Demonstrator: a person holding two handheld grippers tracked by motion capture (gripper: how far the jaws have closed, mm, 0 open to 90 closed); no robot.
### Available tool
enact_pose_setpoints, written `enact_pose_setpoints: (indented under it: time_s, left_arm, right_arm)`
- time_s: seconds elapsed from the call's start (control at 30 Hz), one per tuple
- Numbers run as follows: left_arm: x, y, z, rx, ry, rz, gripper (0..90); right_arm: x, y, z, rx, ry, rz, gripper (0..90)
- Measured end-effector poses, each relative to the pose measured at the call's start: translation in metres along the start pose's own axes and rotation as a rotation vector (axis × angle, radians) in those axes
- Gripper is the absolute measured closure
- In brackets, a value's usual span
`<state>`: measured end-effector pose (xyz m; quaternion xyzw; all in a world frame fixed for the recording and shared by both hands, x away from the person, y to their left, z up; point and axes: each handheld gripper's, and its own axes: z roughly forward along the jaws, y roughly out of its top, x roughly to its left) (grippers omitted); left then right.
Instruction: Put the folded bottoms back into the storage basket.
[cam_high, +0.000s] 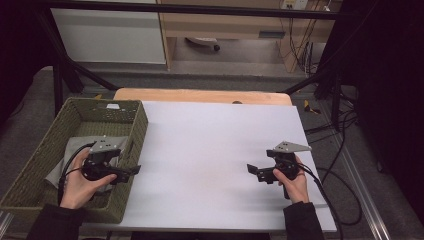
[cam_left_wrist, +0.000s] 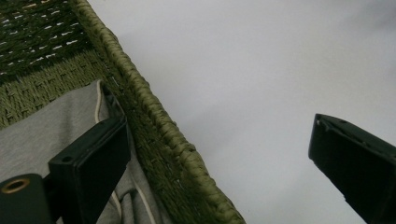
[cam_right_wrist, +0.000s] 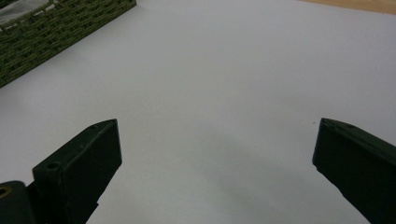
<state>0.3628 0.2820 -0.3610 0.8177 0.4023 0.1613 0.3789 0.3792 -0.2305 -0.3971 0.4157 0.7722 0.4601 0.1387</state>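
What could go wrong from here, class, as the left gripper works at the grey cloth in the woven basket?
1. The left gripper stands open astride the basket's rim, one jaw inside over the grey cloth, one outside; closing now would probably pinch the wall rather than the cloth.
2. Lifting with the wall caught might drag or tip the basket.
3. The right gripper hovers open over the white table, too far off to steady the basket.

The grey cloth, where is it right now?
In the high view the grey cloth lies inside the green woven basket at the table's left edge, under the left claw.

Black tongs (cam_high: 131, 171) (grey plates), dark sleeves (cam_high: 52, 222)
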Motion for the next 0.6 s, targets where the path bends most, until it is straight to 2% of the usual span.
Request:
enact_pose_setpoints:
  time_s: [0.13, 0.27, 0.6]
  left_arm:
    - [-0.001, 0.0, 0.001, 0.002, -0.004, 0.009, 5.1]
    - [-0.002, -0.001, 0.002, 0.006, -0.007, 0.016, 5.1]
    - [-0.001, -0.003, 0.002, 0.01, -0.001, 0.02, 4.7]
  right_arm:
    - [-0.005, -0.008, -0.001, 0.005, -0.01, 0.01, 1.5]
    - [-0.007, -0.012, -0.003, 0.01, -0.013, -0.002, 1.6]
    - [-0.007, -0.013, -0.005, 0.011, -0.007, -0.002, 1.6]
